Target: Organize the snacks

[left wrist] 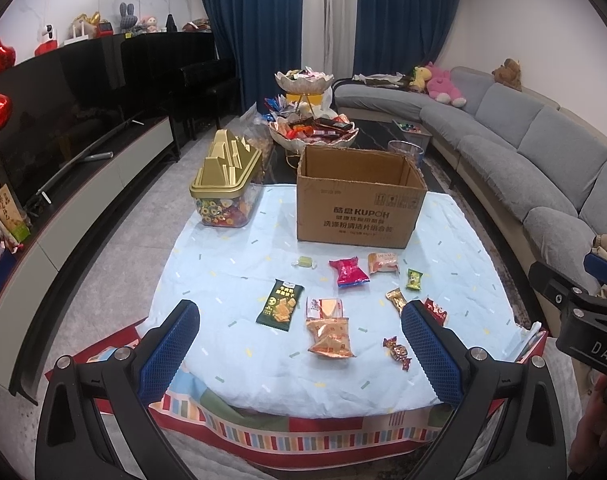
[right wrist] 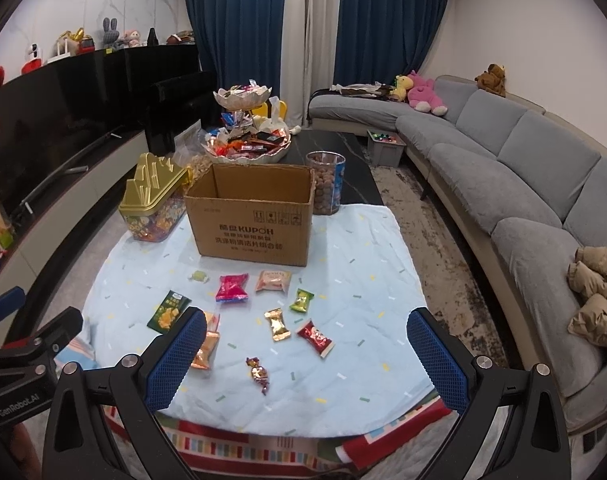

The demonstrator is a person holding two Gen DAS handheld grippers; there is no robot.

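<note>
Both claws, left gripper [left wrist: 301, 344] and right gripper [right wrist: 306, 350], gape wide and empty above scattered snacks; beyond them the cardboard box [right wrist: 251, 216] stands open, candy jar [left wrist: 227, 184] left.

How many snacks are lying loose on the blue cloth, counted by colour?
Green: 3, the pale green candy, dark green cracker pack and small green packet.
Pink: 2, the magenta packet and pale pink packet.
Gold or orange: 3.
Red: 1.
Purple-brown: 1.
Total: 10.

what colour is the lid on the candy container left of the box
Gold lid, clearest in the left wrist view.
</note>
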